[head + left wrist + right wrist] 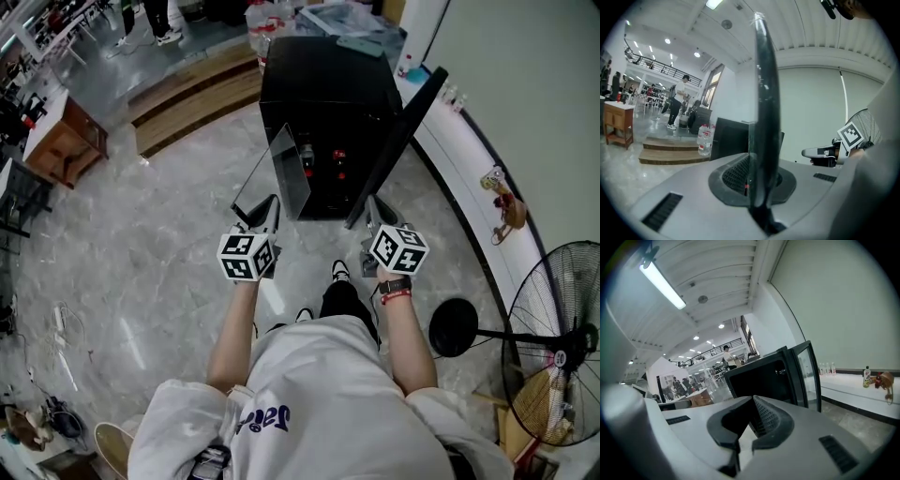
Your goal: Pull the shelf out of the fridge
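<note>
A: Left side?
B: On my left gripper (757, 180) the jaws are pinched tight on the shelf (764, 93) edge, upright between them. Only the head view shows the whole glass pane, beyond the jaws toward the fridge (323, 103).
A: Right?
B: My right gripper (747, 420) has its jaws slightly apart, empty.

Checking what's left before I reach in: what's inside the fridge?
Inside the fridge, a few red-capped items show in the dark opening. The glass shelf, tilted in front and clamped by the left gripper, covers the left side; the rest is too dark.
</note>
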`<action>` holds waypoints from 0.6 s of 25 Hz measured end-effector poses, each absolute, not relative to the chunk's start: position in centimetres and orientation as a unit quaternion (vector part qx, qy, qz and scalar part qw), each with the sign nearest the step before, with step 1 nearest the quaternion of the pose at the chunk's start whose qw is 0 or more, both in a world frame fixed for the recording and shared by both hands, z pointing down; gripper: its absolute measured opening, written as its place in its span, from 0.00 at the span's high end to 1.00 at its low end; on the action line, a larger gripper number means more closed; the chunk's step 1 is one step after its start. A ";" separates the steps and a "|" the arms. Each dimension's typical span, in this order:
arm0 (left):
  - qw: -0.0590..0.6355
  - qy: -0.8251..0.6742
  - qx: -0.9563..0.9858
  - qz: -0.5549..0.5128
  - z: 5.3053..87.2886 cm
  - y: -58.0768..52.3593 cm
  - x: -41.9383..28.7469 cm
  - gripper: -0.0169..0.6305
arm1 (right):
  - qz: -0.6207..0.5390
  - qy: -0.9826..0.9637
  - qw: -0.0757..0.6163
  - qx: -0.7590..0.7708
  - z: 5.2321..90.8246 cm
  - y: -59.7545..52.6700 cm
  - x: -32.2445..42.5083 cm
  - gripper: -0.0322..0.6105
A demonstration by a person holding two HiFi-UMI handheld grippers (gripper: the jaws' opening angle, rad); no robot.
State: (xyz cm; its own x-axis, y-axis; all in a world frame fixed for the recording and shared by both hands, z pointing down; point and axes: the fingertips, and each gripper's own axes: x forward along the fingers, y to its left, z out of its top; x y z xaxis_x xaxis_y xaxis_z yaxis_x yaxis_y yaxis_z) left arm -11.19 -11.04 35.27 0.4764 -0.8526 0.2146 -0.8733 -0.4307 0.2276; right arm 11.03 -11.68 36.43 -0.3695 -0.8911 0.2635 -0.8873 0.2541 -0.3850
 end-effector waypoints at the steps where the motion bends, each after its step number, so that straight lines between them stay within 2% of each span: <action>1: 0.152 -0.512 0.845 0.032 35.1 -10.7 -11.2 0.93 | -0.235 0.793 0.003 -0.561 36.2 -11.5 10.9 0.95; 15: 0.088 -0.531 0.842 0.025 31.9 -9.3 -12.3 0.93 | -0.162 0.802 -0.020 -0.574 32.9 -11.0 9.4 0.95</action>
State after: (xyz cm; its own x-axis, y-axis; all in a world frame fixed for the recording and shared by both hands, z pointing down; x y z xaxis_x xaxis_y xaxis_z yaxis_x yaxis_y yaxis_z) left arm -12.33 -9.28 31.93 0.4348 -0.8902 0.1358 -0.8990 -0.4205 0.1222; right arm 9.42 -10.99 32.93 -0.3402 -0.9148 0.2176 -0.9277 0.2887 -0.2369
